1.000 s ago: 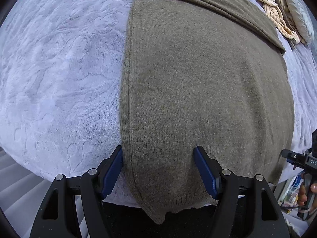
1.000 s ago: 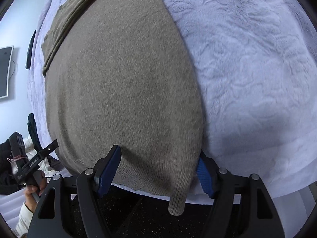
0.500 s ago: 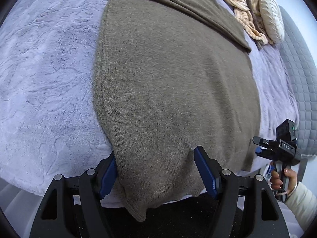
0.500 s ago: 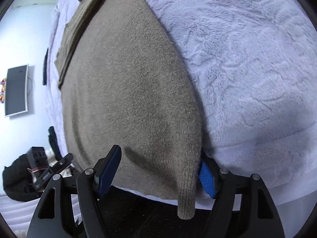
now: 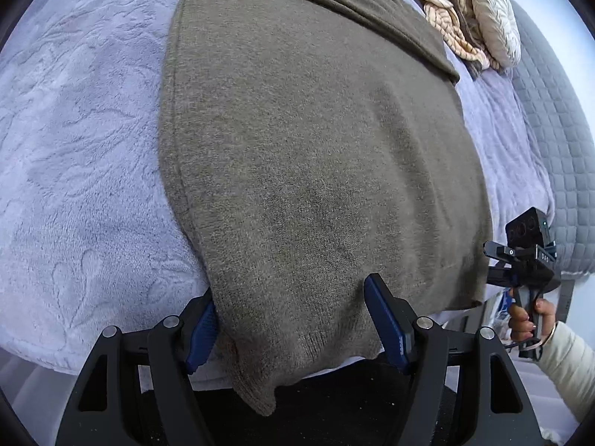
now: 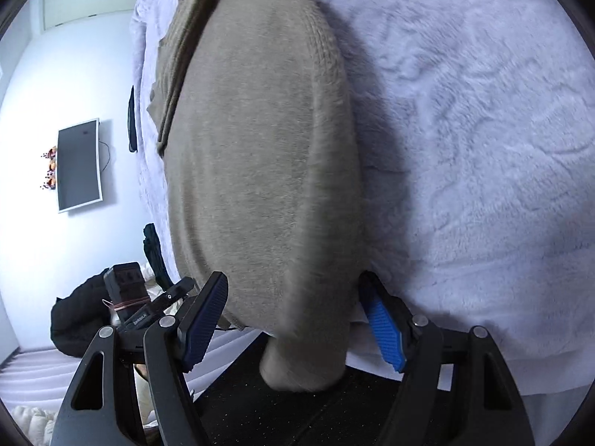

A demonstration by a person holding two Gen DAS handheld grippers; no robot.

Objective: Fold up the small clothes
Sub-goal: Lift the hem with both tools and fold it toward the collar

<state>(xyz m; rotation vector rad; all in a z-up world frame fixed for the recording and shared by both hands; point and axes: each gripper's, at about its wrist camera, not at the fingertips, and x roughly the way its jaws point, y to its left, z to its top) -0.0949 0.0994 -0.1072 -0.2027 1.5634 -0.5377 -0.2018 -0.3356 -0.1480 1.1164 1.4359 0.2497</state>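
Two grippers, left [image 5: 293,325] and right [image 6: 293,323], both spread wide, straddling the near hem corners of an olive sweater [image 5: 316,156] without pinching it. Sweater laid flat on a lilac fleece blanket [image 5: 74,148] covering the bed, hem hanging over the near edge. Striped beige garment [image 5: 446,11] bunched beyond, near a grey quilted headboard [image 5: 554,156].

Each camera sits just behind its own fingers, looking forward and down along them, very near the sweater [image 5: 316,171] on the blanket [image 5: 74,186]. Both views share that sweater [image 6: 267,171] (each also catches the other gripper off to one side).
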